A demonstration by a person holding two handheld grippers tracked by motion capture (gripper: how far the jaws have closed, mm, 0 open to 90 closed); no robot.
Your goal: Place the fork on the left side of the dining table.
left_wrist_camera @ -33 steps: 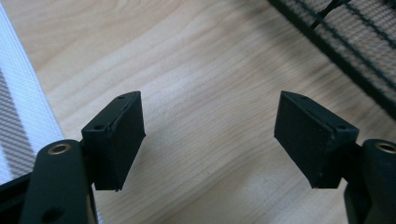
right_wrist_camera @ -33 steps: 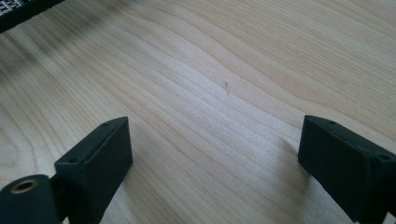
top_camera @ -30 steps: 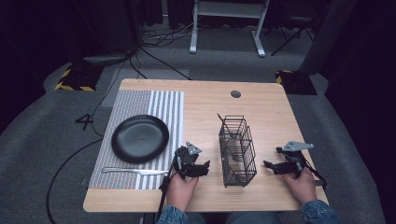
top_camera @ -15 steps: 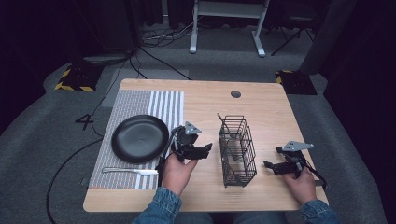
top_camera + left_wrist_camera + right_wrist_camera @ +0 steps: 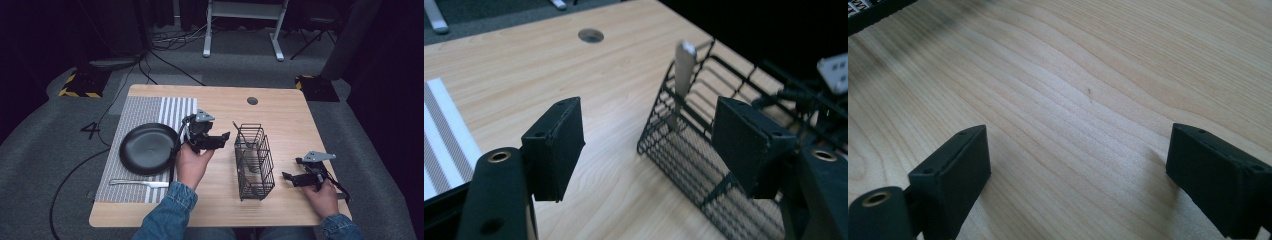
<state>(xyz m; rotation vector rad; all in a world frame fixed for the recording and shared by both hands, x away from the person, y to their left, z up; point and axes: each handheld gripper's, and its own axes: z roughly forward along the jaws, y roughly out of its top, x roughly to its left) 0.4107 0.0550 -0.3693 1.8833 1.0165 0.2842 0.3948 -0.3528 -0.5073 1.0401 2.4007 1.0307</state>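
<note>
Left tongs [image 5: 212,142]: raised off the surface [image 5: 285,115], jaws wide apart, empty, touching nothing. Aimed across toward the rack [image 5: 254,160], just beside its near corner. Seen along the jaws in the left gripper view: rack [image 5: 724,165] partly framed between them, with an upright pale handle [image 5: 684,67] standing in its corner compartment. Judged as a line-up on that handle; wide opening suited to clearing the wire rim before closing.

Right tongs [image 5: 299,177]: low at the near right of the surface, well apart from the rack's right side, jaws likewise wide open, empty. Right gripper view: bare wood [image 5: 1073,100] between the jaws, nothing gripped. Judged as parked, kept clear of the left hand's working path.

Rack: black wire, upright, standing mid-surface between the two tongs. Utensil [image 5: 239,132] leaning at its far left corner, handle end above the rim; further contents lower in the rack, too dim to identify.

Outward, left: striped mat [image 5: 150,107] carrying a black plate [image 5: 147,149]; a knife [image 5: 140,183] lying on the mat in front of the plate, near the front edge. Layout reads as a place setting part laid, so utensil likely destined for the mat. Grommet hole [image 5: 252,100] at the far centre of the surface.
</note>
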